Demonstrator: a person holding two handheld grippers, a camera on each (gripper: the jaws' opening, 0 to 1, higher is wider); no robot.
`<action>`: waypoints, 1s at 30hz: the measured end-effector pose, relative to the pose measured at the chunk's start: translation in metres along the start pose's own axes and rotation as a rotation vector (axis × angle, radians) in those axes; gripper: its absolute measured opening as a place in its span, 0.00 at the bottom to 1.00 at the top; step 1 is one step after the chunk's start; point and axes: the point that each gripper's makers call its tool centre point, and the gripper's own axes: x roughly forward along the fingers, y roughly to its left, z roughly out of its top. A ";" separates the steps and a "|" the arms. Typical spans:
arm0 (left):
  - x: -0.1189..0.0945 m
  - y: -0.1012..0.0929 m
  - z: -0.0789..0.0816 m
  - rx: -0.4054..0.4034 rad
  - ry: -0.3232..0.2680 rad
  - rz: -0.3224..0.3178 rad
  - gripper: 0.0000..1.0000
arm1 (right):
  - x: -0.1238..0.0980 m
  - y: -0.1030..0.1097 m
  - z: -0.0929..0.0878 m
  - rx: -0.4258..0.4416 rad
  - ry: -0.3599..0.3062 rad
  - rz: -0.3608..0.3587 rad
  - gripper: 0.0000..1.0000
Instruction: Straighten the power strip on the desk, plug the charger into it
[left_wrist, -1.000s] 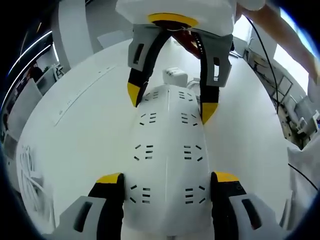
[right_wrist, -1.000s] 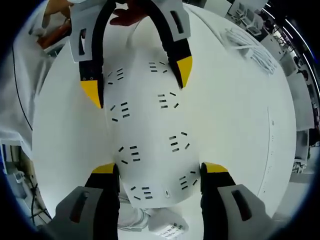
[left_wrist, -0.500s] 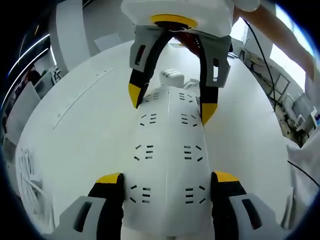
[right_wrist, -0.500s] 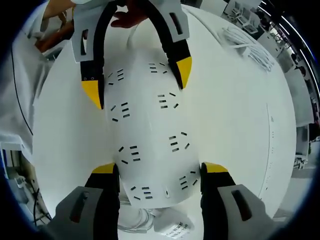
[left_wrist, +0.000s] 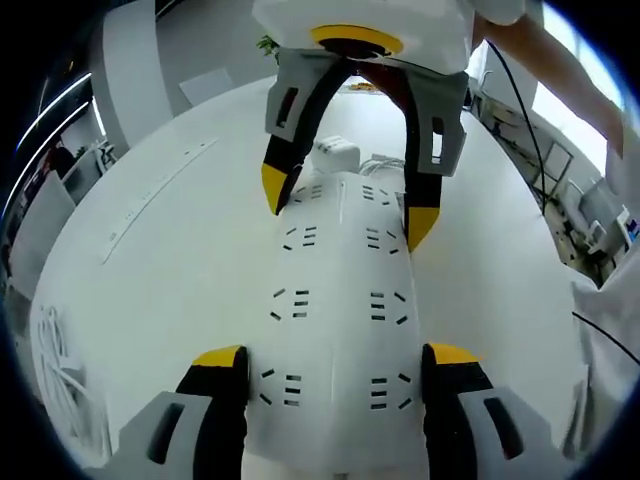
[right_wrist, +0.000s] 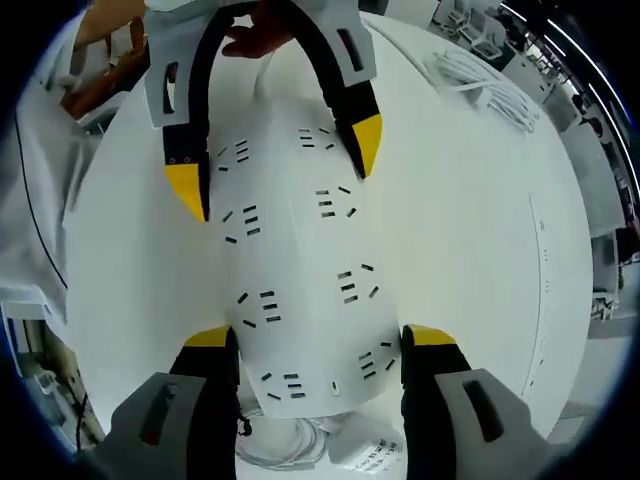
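Observation:
A long white power strip (left_wrist: 335, 300) lies on the white desk (left_wrist: 150, 270). In the left gripper view my left gripper (left_wrist: 335, 355) clasps its near end, a yellow-tipped jaw pressed on each long side. My right gripper (left_wrist: 348, 207) clasps the far end the same way. Just beyond that end sits the white charger (left_wrist: 335, 152) with its cable. The right gripper view has the strip (right_wrist: 295, 270) running from my right gripper (right_wrist: 320, 340) up to my left gripper (right_wrist: 277, 165). The charger (right_wrist: 368, 455) lies at the bottom beside a loop of white cable (right_wrist: 285, 440).
A bundle of white cable (right_wrist: 490, 85) lies near the desk's edge, also in the left gripper view as the bundle (left_wrist: 60, 350). A person's hand (right_wrist: 255, 35) holds the left gripper. Office furniture and dark cables (left_wrist: 540, 150) stand past the desk.
Both grippers keep their hold on the strip's ends. The strip and grippers have swung slightly over the desk. More of the charger's cable shows in the right gripper view.

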 end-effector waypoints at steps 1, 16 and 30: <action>0.000 0.001 0.000 0.001 0.000 -0.001 0.72 | 0.000 0.000 0.000 0.004 0.000 -0.001 0.64; 0.000 0.004 0.000 0.045 -0.007 -0.034 0.72 | -0.002 0.014 -0.002 0.069 -0.016 -0.021 0.64; 0.000 0.002 -0.001 0.086 -0.016 -0.059 0.72 | -0.002 0.024 0.002 0.085 -0.066 -0.019 0.65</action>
